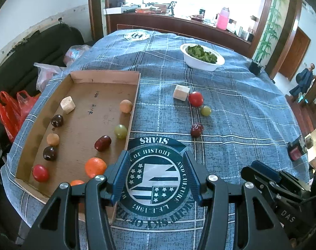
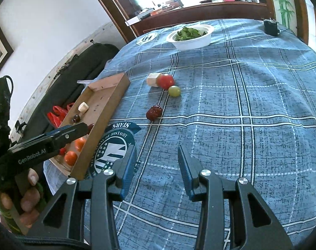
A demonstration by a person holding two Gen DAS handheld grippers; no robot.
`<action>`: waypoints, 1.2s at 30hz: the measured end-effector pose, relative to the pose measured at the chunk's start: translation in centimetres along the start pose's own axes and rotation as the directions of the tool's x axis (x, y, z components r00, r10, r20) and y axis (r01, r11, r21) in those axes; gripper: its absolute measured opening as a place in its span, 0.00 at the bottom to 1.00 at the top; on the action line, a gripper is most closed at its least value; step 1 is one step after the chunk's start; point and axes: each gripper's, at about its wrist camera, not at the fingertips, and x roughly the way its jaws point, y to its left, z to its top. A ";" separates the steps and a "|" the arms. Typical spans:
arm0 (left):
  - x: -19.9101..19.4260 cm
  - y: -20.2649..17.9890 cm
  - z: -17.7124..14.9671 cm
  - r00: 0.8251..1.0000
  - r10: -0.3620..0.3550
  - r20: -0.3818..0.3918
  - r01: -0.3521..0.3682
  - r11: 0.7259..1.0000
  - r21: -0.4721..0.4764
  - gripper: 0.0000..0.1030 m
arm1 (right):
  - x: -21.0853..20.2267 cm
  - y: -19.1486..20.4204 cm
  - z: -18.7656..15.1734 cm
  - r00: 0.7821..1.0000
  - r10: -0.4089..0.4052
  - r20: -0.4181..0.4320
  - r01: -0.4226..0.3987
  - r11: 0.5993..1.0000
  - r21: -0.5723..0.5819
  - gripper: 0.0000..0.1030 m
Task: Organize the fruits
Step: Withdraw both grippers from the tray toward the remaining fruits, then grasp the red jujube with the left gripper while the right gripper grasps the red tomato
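Both my left gripper (image 1: 156,177) and right gripper (image 2: 156,171) hang spread and empty. Four fruits wait mid-frame: the date (image 2: 154,112) nearest. Round tomato (image 2: 165,81) and grape (image 2: 174,91) could roll off if nudged before reaching the box (image 1: 135,108).

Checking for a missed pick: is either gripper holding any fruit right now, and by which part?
Nothing is held. The left gripper and the right gripper both have open fingers with only tablecloth between them.
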 end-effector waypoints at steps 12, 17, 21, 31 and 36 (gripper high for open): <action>0.9 -0.5 -0.2 1.000 -0.004 -0.021 0.004 1.000 0.007 0.52 | 0.4 -0.7 -0.2 1.000 -0.001 -0.012 0.001 1.000 0.011 0.41; 1.9 -0.6 -0.4 0.999 -0.012 -0.048 0.013 1.000 0.007 0.52 | 0.7 -1.2 -0.2 1.000 -0.009 -0.014 0.009 1.000 0.010 0.41; 2.7 -0.9 -0.5 0.998 -0.021 -0.064 0.021 1.000 0.012 0.52 | 1.5 -1.6 0.2 1.000 -0.019 -0.019 0.019 1.000 0.005 0.41; 5.0 -2.0 -0.5 0.987 -0.117 -0.106 0.119 0.993 0.013 0.52 | 4.7 -1.6 3.9 0.999 -0.029 -0.021 0.029 0.999 -0.021 0.42; 6.2 -2.0 -0.1 0.978 -0.171 -0.118 0.171 0.985 -0.012 0.52 | 7.1 -1.2 6.2 0.999 -0.030 -0.037 0.029 0.998 -0.048 0.42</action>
